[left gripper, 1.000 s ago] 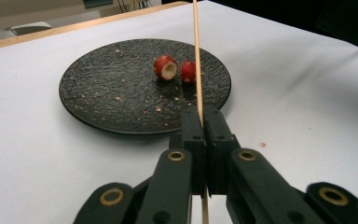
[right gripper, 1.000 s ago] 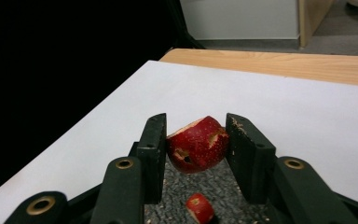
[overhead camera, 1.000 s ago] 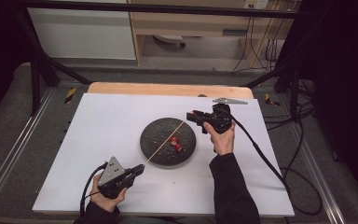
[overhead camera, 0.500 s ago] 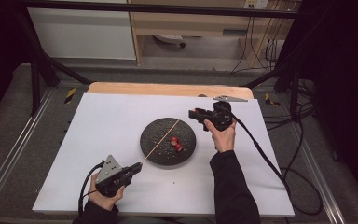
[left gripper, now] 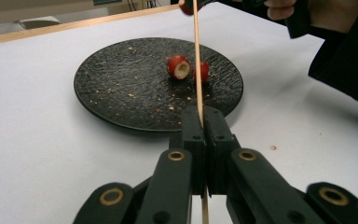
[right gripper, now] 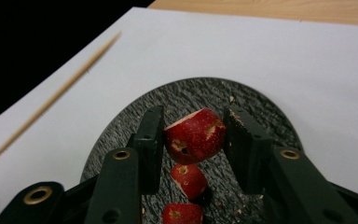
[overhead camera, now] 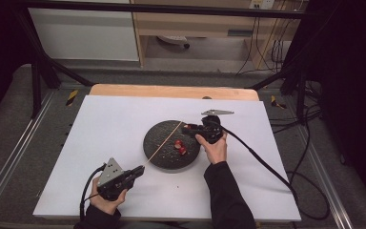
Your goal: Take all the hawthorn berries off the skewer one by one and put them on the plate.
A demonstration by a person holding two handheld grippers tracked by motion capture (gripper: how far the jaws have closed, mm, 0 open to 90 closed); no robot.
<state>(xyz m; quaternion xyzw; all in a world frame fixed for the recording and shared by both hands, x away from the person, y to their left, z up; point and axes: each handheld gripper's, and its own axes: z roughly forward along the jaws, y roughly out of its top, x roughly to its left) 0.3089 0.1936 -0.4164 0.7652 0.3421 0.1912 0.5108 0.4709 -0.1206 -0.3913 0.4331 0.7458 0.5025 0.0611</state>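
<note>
Here the left gripper (overhead camera: 136, 172) sits near the front edge of the white table (overhead camera: 100, 124), its jaws pressed fully together on a thin, straight wooden skewer (overhead camera: 164, 141). In the left gripper view the skewer (left gripper: 197, 65) runs pale and smooth out of the seam between the two black blocks and slants up over the plate (left gripper: 121, 88) toward the other hand. The plate is round, flat and dark, with a rough, stone-like grain and a scatter of pale crumbs and reddish flecks. Two small red pieces of fruit (left gripper: 189, 69) lie on it just beside each other, one showing a cream-coloured cut face ringed by red skin.

The right gripper (overhead camera: 187, 128) hangs over the far right rim of the plate (overhead camera: 155, 148), close to the skewer's far tip. In the right gripper view its jaws are closed on a chunk of red fruit (right gripper: 195, 135), a pad against each side; the chunk is rounded, with glossy speckled skin and a pale cut edge at the top. Below it two smaller red pieces (right gripper: 189, 181) rest on the grainy plate (right gripper: 261, 107), and the skewer (right gripper: 51, 100) passes blurred at the left
</note>
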